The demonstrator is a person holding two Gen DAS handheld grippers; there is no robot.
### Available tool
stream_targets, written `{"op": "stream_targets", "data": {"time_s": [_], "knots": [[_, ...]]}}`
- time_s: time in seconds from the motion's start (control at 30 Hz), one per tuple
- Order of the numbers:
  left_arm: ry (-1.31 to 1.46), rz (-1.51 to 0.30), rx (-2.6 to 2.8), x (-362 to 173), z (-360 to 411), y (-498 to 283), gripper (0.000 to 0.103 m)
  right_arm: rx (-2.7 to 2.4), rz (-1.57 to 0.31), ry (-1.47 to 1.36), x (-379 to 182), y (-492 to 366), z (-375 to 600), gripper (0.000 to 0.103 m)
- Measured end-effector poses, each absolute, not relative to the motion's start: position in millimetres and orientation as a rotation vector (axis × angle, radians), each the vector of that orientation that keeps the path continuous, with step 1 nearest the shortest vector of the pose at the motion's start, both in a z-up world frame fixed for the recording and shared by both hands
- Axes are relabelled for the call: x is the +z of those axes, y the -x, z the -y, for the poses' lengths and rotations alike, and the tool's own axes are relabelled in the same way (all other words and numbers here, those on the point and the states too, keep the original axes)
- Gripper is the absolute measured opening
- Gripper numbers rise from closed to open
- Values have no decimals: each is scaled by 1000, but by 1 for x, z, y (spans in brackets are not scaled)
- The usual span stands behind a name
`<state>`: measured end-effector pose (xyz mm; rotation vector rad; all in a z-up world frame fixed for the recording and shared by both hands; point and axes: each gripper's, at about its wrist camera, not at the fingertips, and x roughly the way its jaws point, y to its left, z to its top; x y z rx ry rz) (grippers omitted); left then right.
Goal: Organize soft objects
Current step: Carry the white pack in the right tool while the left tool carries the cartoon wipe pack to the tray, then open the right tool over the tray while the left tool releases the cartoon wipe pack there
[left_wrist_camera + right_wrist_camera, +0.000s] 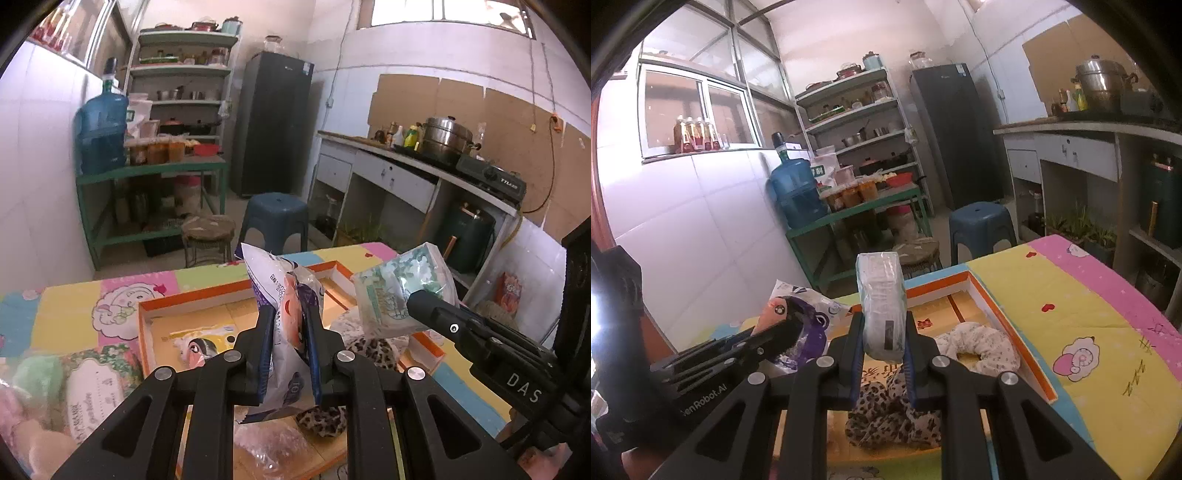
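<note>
- White-and-purple packet (280,295): clamped upright between the fingers of the left gripper (290,325), raised above the orange-rimmed tray (192,295); jaws narrowed onto it.
- Green tissue pack (882,306): held on edge in the right gripper (884,339), jaws pressed against both flat sides, raised over the same tray; in the left wrist view it shows beside the purple packet, near but apart.
- Leopard-print cloth (890,417): lying crumpled in the tray, under the right gripper.
- White floral cloth (979,347): bunched in the tray's far right corner, just beside the leopard cloth.
- Clear bubble-wrap bag (269,446): in the tray's near part, below the left gripper.
- Bag of pastel fluffy items (48,398): outside the tray, on its left.
- Tablecloth (1071,306): colourful cartoon patches, under the tray.
- Blue stool (275,218): on the floor beyond the table.
</note>
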<state>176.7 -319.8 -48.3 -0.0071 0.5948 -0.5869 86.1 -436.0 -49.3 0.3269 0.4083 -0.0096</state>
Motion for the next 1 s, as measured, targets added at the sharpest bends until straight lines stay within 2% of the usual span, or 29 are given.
{"op": "stream_targets", "data": {"time_s": [1.0], "knots": [[12,-813,-569,-121,354,-224,18,18,-581,-392,-104,-137,447,20]]}}
